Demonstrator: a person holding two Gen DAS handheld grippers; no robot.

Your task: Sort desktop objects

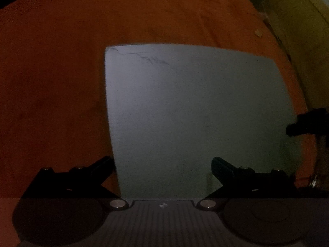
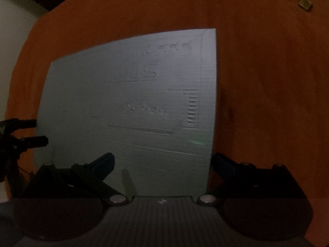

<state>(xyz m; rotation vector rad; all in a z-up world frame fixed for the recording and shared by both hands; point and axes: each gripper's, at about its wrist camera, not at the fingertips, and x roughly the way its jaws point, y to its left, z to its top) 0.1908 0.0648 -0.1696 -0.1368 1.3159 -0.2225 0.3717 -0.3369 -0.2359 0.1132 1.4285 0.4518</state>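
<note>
Two hand-held grippers, left (image 1: 162,164) & right (image 2: 162,162), jaws apart (nothing gripped), over grey sheet (image 1: 191,113) on orange tabletop (image 1: 61,61).

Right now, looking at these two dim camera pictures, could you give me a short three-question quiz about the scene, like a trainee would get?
1. True or false: the grey board lies on an orange table.
2. In the right camera's view, the small pale square lies where? A) on the board B) on the table, apart from the board C) between the fingers
3. Fill in: both the left hand-held gripper and the right hand-held gripper have their fingers ____.

Key: 1 true; 2 B; 3 open.
</note>
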